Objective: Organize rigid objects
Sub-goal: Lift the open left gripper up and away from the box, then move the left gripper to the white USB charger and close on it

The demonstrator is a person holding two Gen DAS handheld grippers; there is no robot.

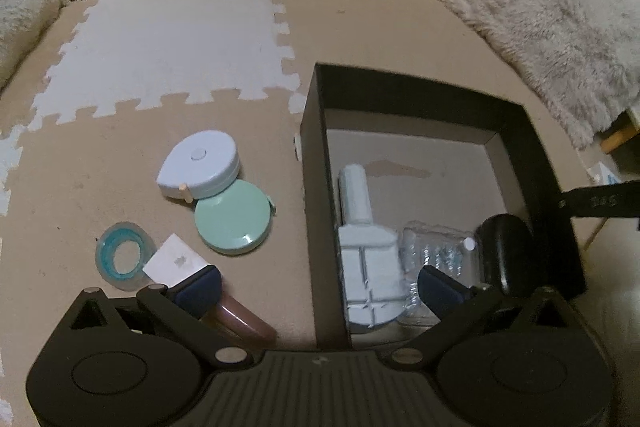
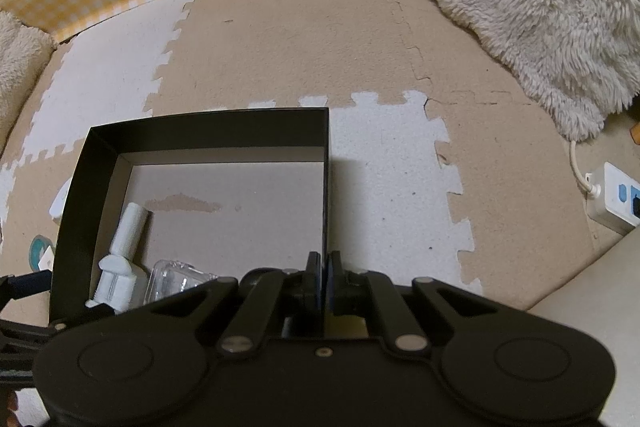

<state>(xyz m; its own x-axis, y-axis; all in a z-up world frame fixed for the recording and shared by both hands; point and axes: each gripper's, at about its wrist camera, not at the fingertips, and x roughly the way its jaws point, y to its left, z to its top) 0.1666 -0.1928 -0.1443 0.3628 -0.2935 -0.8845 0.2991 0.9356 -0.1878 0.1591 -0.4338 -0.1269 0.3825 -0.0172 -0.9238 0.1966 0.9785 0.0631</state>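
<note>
Three things are already gathered in the black box (image 1: 316, 187), which stands on the foam floor mat (image 1: 360, 27): a pale blue tool (image 1: 366, 255) laid along the left wall, a clear plastic case (image 1: 436, 255) beside it, and a dark rounded object (image 1: 504, 251) against the right wall. Most of the box floor is bare, so room is left for more.

Outside the box, to its left on the mat, five things remain to be sorted: a white tape measure (image 1: 200, 163), a green round case (image 1: 232, 217) touching it, a ring of blue tape (image 1: 124, 255), a white card (image 1: 176, 261) and a brown stick-like object (image 1: 244, 319) lying partly under the near finger.

The left tongs (image 1: 320, 287) are spread wide, straddling the box's left wall, and nothing is pinched between them. The right tongs (image 2: 323, 279) are pressed together over the box's right wall; whether the wall is pinched cannot be told. By this count the task is judged less than half done.
</note>
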